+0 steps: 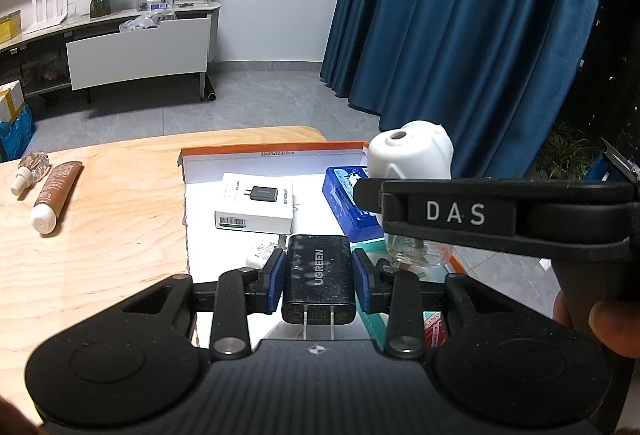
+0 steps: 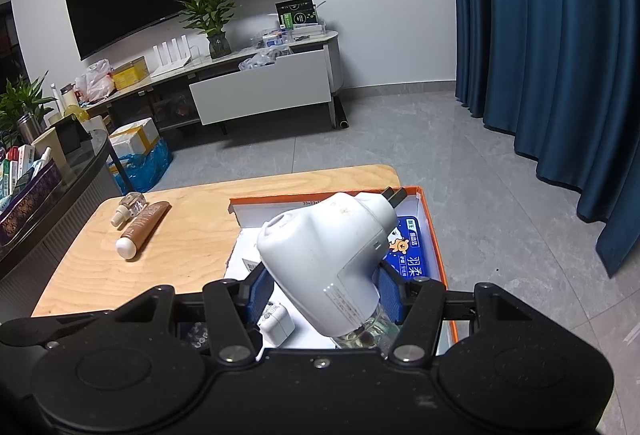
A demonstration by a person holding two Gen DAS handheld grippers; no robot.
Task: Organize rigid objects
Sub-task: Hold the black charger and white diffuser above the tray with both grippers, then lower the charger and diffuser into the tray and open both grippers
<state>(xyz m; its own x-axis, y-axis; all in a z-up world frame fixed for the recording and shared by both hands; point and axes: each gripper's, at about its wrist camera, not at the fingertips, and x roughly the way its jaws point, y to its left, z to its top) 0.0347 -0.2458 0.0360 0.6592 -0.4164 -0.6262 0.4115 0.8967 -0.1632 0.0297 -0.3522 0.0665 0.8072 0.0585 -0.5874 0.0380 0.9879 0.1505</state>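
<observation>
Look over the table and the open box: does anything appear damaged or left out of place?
Yes. The orange box has a ragged, torn left wall. The brown tube and small clear bottle lie loose on the wooden table, outside the box.

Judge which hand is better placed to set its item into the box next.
Left, probably: its gripper holds the black charger low over the box; the right gripper holds the white plug-in higher.
</observation>
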